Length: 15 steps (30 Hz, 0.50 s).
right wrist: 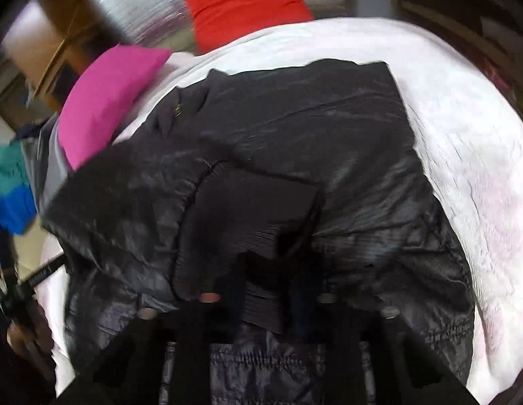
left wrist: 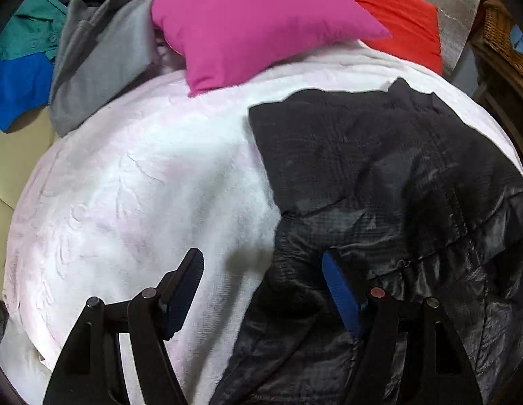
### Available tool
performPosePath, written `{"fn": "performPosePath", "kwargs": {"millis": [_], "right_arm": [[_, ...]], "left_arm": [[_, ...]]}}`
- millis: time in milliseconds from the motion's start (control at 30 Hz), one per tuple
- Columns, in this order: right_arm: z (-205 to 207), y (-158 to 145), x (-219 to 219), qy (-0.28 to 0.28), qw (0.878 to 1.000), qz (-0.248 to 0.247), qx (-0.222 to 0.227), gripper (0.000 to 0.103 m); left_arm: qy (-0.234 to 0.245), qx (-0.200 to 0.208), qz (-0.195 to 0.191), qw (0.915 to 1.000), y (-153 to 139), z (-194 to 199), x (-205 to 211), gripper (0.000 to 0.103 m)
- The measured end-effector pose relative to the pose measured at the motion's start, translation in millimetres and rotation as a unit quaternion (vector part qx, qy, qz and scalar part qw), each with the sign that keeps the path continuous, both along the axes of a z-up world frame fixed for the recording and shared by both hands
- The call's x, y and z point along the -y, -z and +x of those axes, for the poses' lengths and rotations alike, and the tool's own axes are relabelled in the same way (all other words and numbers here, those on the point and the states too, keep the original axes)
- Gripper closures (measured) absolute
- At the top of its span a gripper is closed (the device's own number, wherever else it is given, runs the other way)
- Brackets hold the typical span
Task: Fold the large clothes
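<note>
A black shiny quilted jacket (left wrist: 379, 168) lies crumpled on a white blanket (left wrist: 143, 185) spread over a bed. My left gripper (left wrist: 263, 266) hangs open above the jacket's left edge. Its left finger is over the blanket and its blue-padded right finger (left wrist: 335, 280) is over the dark fabric, with nothing gripped. In the right wrist view the jacket (right wrist: 312, 128) fills the middle. My right gripper (right wrist: 268, 270) is shut on the jacket's ribbed knit cuff (right wrist: 248, 219), and the sleeve drapes over its fingers and hides their tips.
A pink pillow (left wrist: 254, 23) and a red pillow (left wrist: 403, 17) sit at the bed's far end. A grey garment (left wrist: 99, 57), teal clothing (left wrist: 25, 30) and blue clothing (left wrist: 18, 87) are piled at the far left. A wicker basket (left wrist: 504, 33) stands at the right.
</note>
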State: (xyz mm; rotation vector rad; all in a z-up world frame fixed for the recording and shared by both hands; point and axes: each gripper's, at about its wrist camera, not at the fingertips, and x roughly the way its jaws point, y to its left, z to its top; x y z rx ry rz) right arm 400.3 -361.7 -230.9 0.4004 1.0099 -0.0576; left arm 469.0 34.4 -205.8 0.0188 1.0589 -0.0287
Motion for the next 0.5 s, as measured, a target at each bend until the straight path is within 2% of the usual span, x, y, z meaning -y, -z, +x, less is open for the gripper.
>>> {"fn": "performPosePath", "kwargs": {"millis": [67, 200, 300, 400, 500], "right_arm": [[-4, -13, 3, 0.010, 1.000, 0.004, 0.027, 0.093], [-9, -60, 14, 0.036, 0.992, -0.046, 0.110, 0.093], [1, -74, 36, 0.067, 0.988, -0.059, 0.128, 0.094], [12, -62, 59, 0.094, 0.988, -0.060, 0.112, 0.094], [25, -16, 83, 0.115, 0.992, -0.020, 0.057, 0.094]], "left_arm": [[0.007, 0.004, 0.001, 1.0000, -1, -2, 1, 0.029], [0.016, 0.018, 0.015, 0.9996, -8, -4, 0, 0.029], [0.017, 0.029, 0.018, 0.9993, -11, -5, -1, 0.029], [0.022, 0.021, 0.018, 0.9994, -4, -4, 0, 0.028], [0.021, 0.016, 0.016, 0.9995, 2, -3, 0, 0.022]]}}
